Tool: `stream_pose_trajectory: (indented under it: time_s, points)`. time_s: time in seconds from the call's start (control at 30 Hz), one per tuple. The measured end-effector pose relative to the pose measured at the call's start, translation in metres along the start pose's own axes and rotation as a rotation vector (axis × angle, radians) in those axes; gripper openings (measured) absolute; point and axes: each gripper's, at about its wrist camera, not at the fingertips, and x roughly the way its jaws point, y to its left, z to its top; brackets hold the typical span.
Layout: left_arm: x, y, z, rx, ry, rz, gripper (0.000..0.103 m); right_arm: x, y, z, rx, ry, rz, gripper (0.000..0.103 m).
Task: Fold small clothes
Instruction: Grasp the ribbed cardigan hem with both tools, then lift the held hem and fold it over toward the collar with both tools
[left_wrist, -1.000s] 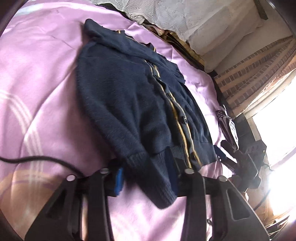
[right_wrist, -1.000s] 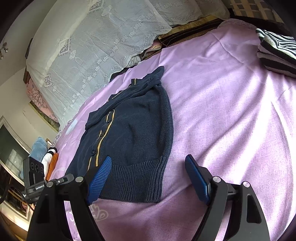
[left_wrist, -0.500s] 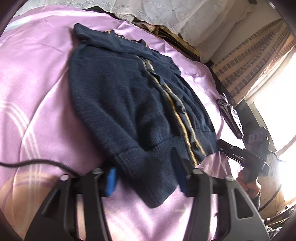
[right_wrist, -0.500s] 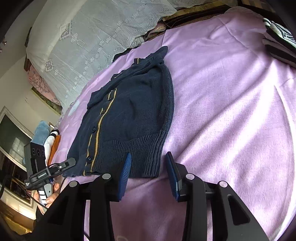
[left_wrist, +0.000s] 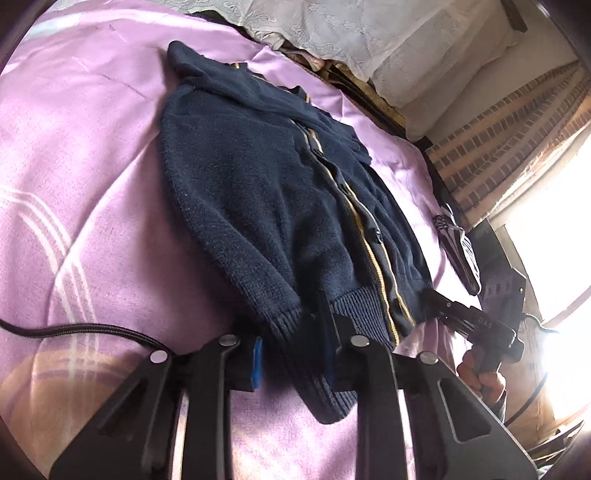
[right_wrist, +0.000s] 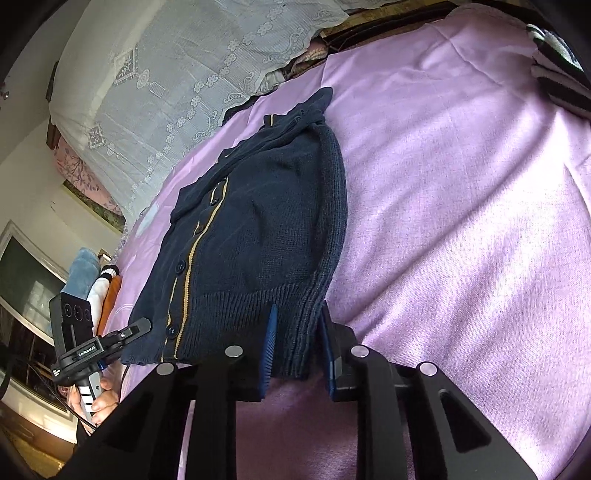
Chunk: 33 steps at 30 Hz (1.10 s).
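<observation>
A small navy knit cardigan (left_wrist: 266, 192) with a yellow-trimmed button placket lies flat on a purple bedspread (left_wrist: 74, 155), sleeves folded in. My left gripper (left_wrist: 293, 354) is shut on the ribbed cuff and hem at the cardigan's near left corner. My right gripper (right_wrist: 297, 339) is shut on the ribbed hem at the cardigan's (right_wrist: 258, 229) right bottom corner. Each gripper shows in the other's view: the right one (left_wrist: 480, 325) at the hem's far corner, the left one (right_wrist: 110, 339) at the hem's left end.
A striped black-and-white garment (right_wrist: 557, 74) lies at the bed's far right, also seen in the left wrist view (left_wrist: 458, 251). A white lace cover (right_wrist: 177, 85) drapes the bed head. A black cable (left_wrist: 74, 330) crosses the bedspread. Folded clothes (right_wrist: 99, 280) sit at the left.
Both grippers closed in on the cardigan's bottom hem and shut on it; the right one went from wide open to clamped on the right corner.
</observation>
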Motion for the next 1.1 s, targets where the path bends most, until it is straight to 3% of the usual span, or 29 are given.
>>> stream_pose_trajectory:
  time_s: [0.1,0.2,0.53,0.83,1.1]
  points:
    - [-0.001,-0.001,-0.001,0.002,-0.008,-0.007,0.017,0.001,0.001,0.001,-0.010,0.000,0.000,0.022]
    - [-0.004,0.000,-0.002,0.004,-0.017,-0.003,0.012,0.001,0.004,-0.001,-0.027,-0.009,-0.002,0.010]
    - [-0.016,-0.018,0.012,0.115,-0.064,0.058,0.009,-0.019,0.024,0.006,-0.081,-0.103,0.001,0.009]
    - [-0.025,-0.040,0.057,0.198,-0.122,0.086,0.009,-0.030,0.050,0.051,-0.095,-0.156,0.064,0.009]
    - [-0.024,-0.045,0.099,0.199,-0.169,0.099,0.008,-0.017,0.054,0.099,-0.019,-0.199,0.100,0.009]
